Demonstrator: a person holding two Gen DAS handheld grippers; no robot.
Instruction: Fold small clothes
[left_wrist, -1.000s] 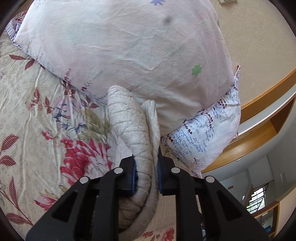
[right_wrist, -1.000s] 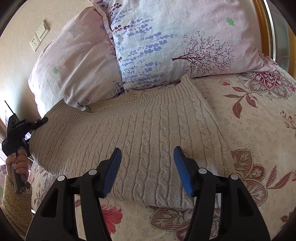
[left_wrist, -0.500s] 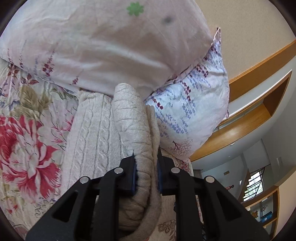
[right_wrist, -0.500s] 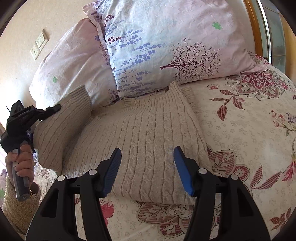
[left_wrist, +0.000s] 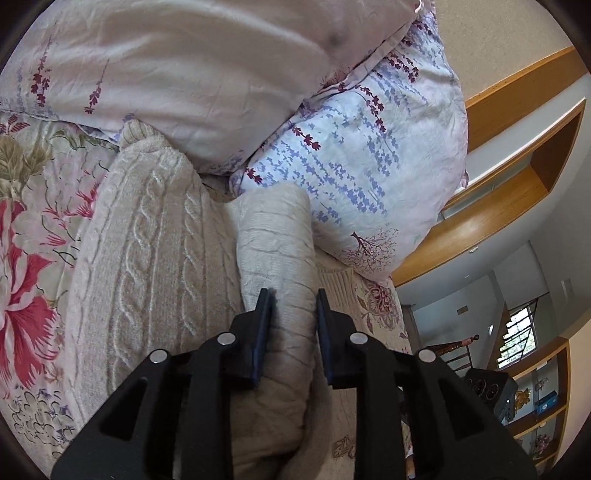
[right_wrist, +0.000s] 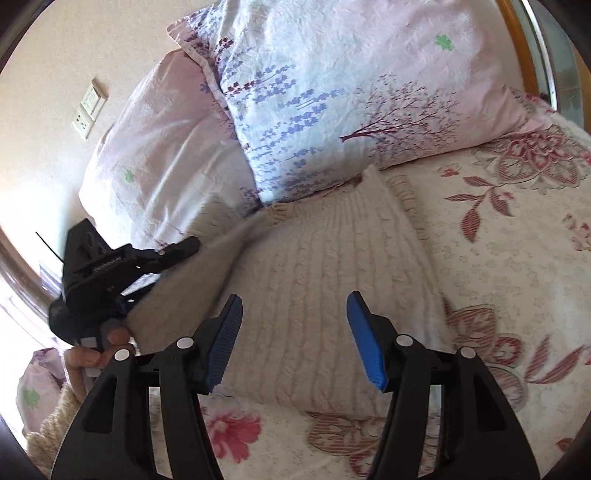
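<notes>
The sweater lies on the bed, its neck end against the pillows. I judge it soft, thick and limp, light enough to lift by one edge, and the cable knit gives plenty of bite, so it should not slip. The sleeve runs between the fingers of my left gripper, over the sweater's body; those fingers have just been opening and the knit looks barely pinched, if at all. My right gripper hovers over the sweater's near hem, fingers well apart and empty. I would take hold at a ribbed hem or cuff, where the layers are firm.

The sleeve's lower run is hidden under my left gripper, the collar tucks beneath the pillows, and I cannot make out the other sleeve.
</notes>
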